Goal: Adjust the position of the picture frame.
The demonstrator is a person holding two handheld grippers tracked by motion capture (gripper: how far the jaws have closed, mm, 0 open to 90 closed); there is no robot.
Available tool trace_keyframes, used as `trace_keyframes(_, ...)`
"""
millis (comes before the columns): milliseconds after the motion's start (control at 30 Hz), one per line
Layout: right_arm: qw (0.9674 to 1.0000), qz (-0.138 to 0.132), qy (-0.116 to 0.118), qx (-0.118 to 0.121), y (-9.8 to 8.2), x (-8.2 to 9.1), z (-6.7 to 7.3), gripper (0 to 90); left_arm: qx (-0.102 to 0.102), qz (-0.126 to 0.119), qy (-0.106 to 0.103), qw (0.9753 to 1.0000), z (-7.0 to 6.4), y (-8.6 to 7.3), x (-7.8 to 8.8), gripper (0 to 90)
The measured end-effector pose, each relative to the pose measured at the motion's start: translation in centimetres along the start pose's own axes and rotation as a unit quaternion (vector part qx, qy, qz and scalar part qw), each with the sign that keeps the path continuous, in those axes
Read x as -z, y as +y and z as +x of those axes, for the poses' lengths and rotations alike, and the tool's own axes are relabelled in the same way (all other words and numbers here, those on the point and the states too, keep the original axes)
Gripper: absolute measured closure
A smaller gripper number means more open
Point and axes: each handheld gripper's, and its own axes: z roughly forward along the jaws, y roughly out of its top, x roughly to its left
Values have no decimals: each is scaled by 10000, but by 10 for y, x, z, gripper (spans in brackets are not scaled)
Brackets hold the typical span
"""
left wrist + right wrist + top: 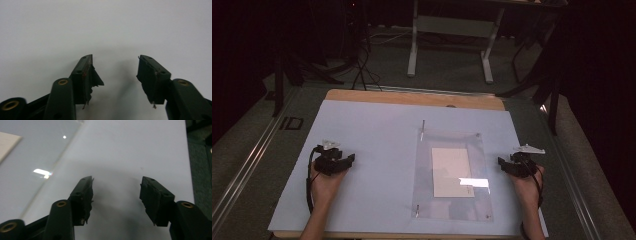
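A clear plastic sleeve lies flat on the pale mat, right of centre, with a white sheet of paper inside it. My left gripper rests low over the bare mat at the left, jaws open and nothing between them. My right gripper sits just off the sleeve's right edge, jaws open and empty. In the right gripper view the sleeve and a corner of the paper lie to the left of the jaws.
A strip of bare wooden tabletop shows at the far edge. Small dark pins stick out at both ends of the sleeve's left edge. A white desk frame stands on the floor beyond. Dark floor lies right of the mat.
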Motion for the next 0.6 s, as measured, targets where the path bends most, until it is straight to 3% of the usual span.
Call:
trace_keyframes(100, 9999, -67, 63, 67, 2, 2, 3, 463, -172, -64, -216, 9996, -5, 0, 5, 512)
trace_keyframes(167, 9998, -119, 115, 147, 3, 4, 5, 468, -179, -52, -287, 9994, -6, 1, 6, 525)
trace_keyframes(200, 9996, -137, 142, 185, 3, 5, 6, 471, -203, -55, -446, 9988, -8, 0, 7, 525)
trace_keyframes(400, 9983, -162, 365, 418, 5, 3, 17, 487, -427, -46, -699, 9966, -18, 0, 11, 606)
trace_keyframes(533, 9972, -204, 508, 512, 7, 1, 25, 487, -512, -32, -737, 9960, -21, -1, 14, 606)
trace_keyframes(600, 9966, -210, 590, 543, 8, 0, 30, 490, -674, -54, -758, 9948, -23, -1, 16, 613)
